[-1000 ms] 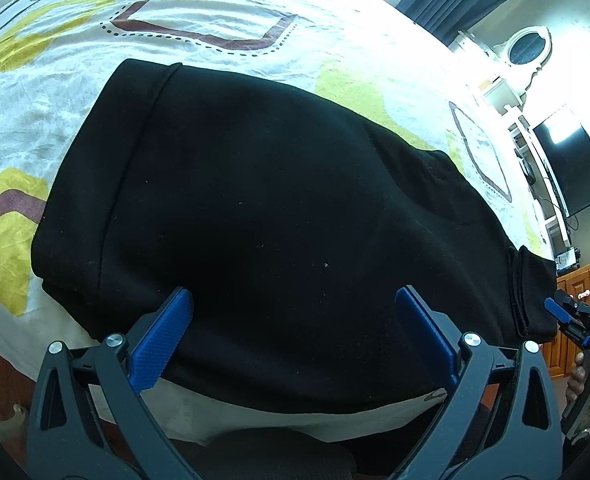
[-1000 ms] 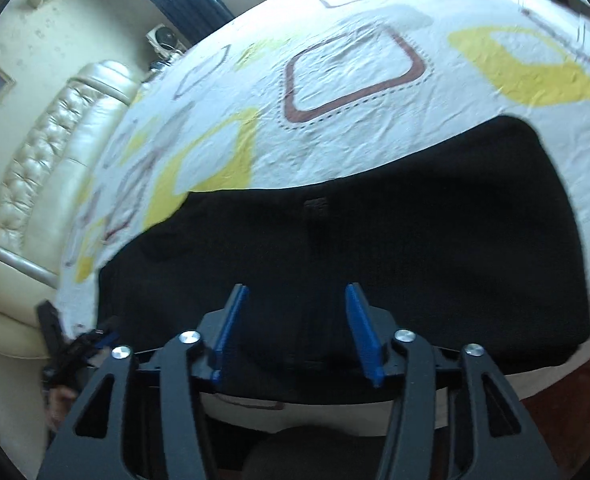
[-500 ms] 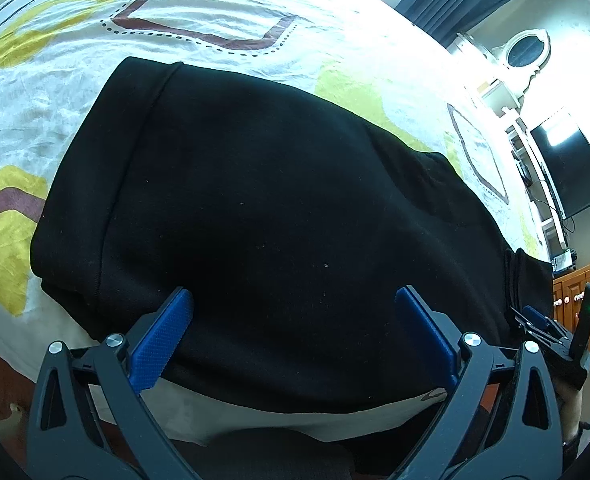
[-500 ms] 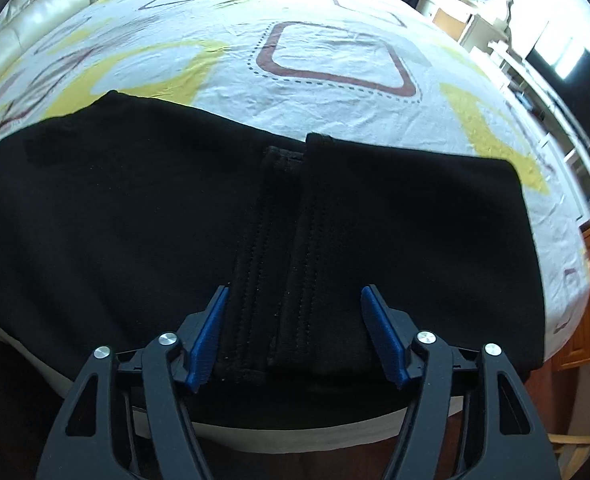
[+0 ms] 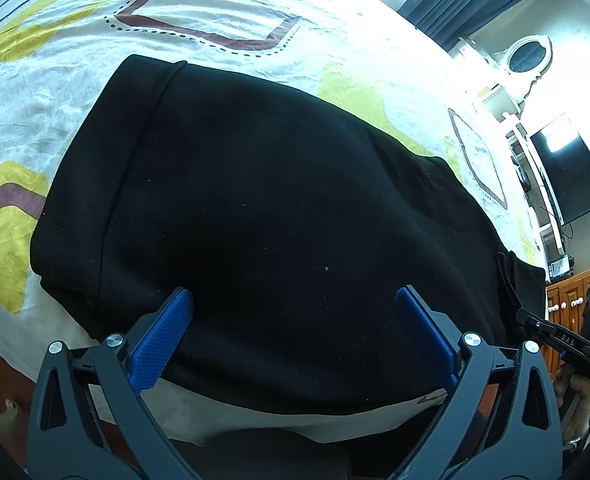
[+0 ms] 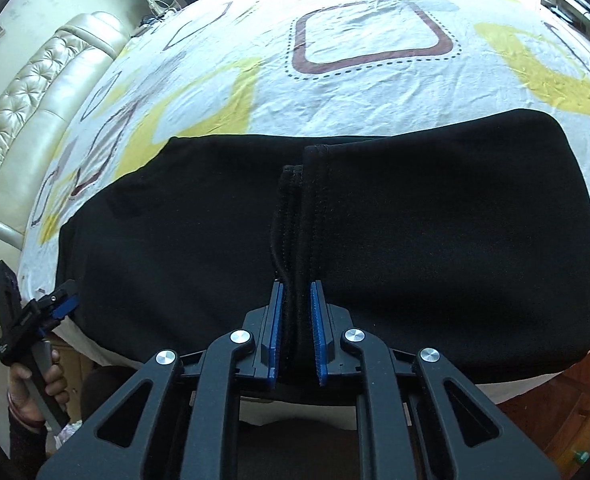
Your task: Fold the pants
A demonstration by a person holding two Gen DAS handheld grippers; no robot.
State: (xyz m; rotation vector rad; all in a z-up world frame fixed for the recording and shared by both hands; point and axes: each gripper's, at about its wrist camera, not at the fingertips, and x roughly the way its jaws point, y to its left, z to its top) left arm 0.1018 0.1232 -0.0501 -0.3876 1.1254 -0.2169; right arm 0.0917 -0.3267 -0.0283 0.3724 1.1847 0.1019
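So the bed point(image 6: 375, 92) takes up most of both views; it's got a white sheet with yellow blobs and brown rounded squares on it, and a cream tufted headboard point(image 6: 27, 120) shows off to the left in the right wrist view. The black pants point(image 5: 279, 216) are spread flat along the near edge of the bed, already folded over on themselves; in the right wrist view you can see the ribbed waistband edge point(image 6: 291, 216) running up the middle where the layers meet.

The left gripper point(image 5: 293, 340) hangs over the near edge of the pants with its blue pads spread wide and nothing pinched between them; from the other camera you can see it at the left end of the pants point(image 6: 61, 300) with a hand point(image 6: 43, 380) wrapped around its handle.

The right gripper point(image 6: 295, 328) has just been closing; its blue pads are now squeezed tight on that bunched ribbed edge at the near side of the pants, so it's got the fabric.

Off to the side there's a dark TV screen point(image 5: 567, 176) and a white oval mirror point(image 5: 525, 58).
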